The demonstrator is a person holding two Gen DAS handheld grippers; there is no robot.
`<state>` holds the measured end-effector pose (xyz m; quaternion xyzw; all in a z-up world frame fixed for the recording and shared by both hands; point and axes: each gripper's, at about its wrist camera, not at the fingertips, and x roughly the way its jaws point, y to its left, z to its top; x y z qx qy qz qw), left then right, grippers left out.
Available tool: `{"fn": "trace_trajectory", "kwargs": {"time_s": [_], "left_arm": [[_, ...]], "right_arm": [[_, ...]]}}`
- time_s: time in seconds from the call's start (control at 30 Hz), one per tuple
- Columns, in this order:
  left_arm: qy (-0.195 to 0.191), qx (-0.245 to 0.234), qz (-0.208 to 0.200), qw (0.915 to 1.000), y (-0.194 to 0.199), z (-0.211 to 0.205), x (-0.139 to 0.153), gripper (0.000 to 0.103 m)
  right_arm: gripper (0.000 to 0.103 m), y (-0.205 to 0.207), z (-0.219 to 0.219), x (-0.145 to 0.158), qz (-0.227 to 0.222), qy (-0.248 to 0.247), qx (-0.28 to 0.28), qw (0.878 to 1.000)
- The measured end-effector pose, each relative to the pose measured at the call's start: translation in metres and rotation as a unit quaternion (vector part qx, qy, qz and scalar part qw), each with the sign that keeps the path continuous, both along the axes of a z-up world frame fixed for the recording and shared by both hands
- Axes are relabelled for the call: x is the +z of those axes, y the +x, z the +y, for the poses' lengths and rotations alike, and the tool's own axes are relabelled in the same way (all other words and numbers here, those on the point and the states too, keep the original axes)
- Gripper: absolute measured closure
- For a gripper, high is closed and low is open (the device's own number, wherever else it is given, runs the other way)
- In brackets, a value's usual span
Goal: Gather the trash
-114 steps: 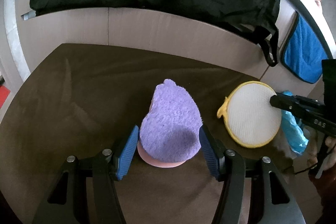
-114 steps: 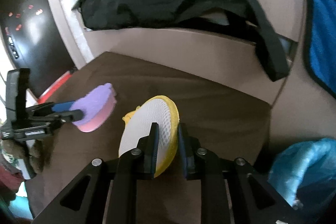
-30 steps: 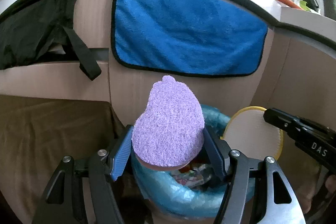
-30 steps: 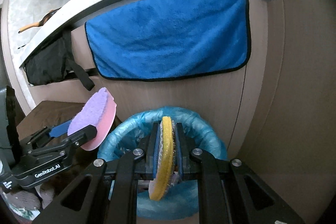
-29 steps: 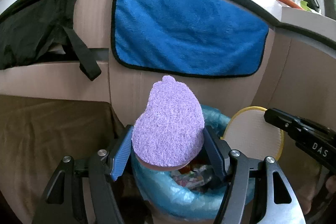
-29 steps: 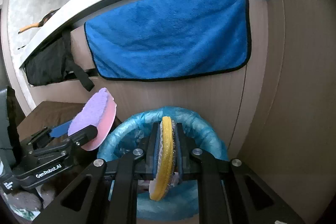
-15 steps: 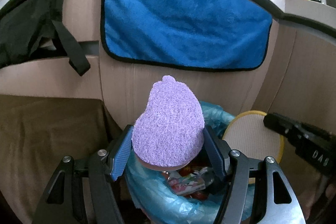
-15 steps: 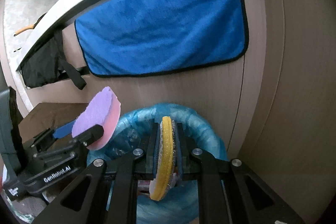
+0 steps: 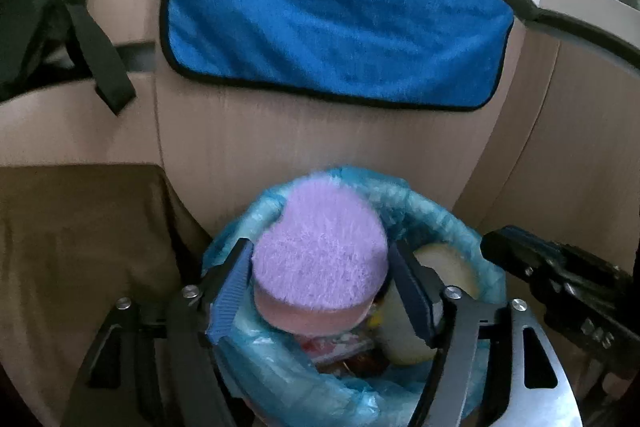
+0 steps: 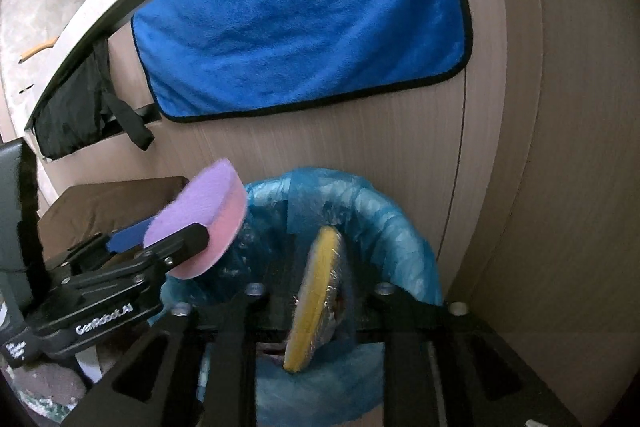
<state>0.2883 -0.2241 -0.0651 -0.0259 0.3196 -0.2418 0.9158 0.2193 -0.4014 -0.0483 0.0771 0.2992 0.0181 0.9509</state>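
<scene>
Blue towel point(image 9: 332, 15) hangs on beige cabinet point(image 9: 304, 147) above lined bin point(image 10: 384, 223)

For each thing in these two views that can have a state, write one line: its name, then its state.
Purple sponge: between the left tool's just-opening pads, over the bin.
Yellow scrubber: on edge, dropping into the bin between the right tool's just-opened pads.
Bin: open, blue-lined, trash inside.
Blue towel: hanging flat on the cabinet.
Black bag: hanging, strap dangling.
</scene>
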Motion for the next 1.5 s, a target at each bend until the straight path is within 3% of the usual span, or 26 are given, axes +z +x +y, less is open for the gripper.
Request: {"fn": "trace_trajectory", "kwargs": {"time_s": [0.07,0.33,0.53,0.6,0.7,0.77,0.93,1.27,1.5], "left_arm": [[-0.008,0.001,0.007,0.9999,0.001,0.003,-0.001,0.022],[-0.008,0.035,-0.006,0.9993,-0.035,0.045,0.024,0.012],[0.068,0.060,-0.024,0.9956,-0.109,0.094,0.049,0.012],[0.070,0.059,-0.035,0.9952,-0.142,0.116,0.059,0.012],[0.084,0.068,-0.070,0.9917,-0.185,0.137,0.067,0.012],[0.084,0.082,-0.084,0.9896,-0.210,0.151,0.070,0.012],[0.088,0.148,-0.105,0.9794,-0.247,0.168,0.072,0.012],[0.098,0.179,-0.112,0.9725,-0.273,0.178,0.072,0.012],[0.095,0.183,-0.146,0.9676,-0.292,0.182,0.078,0.012]], "right_arm": [[0.059,-0.004,-0.001,0.000,-0.003,0.000,-0.004,1.000],[0.058,-0.031,0.008,0.010,-0.001,-0.001,-0.011,1.000],[0.047,-0.079,0.041,0.030,-0.018,0.005,0.001,1.000],[0.036,-0.098,0.056,0.035,-0.021,0.015,0.010,1.000],[0.027,-0.128,0.077,0.039,-0.031,0.017,0.021,0.999],[0.025,-0.153,0.099,0.040,-0.041,-0.008,0.019,0.999],[0.025,-0.197,0.133,0.036,-0.066,-0.044,0.008,0.997],[0.025,-0.230,0.159,0.039,-0.090,-0.070,0.012,0.993],[0.025,-0.238,0.163,0.042,-0.101,-0.076,0.012,0.992]]}}
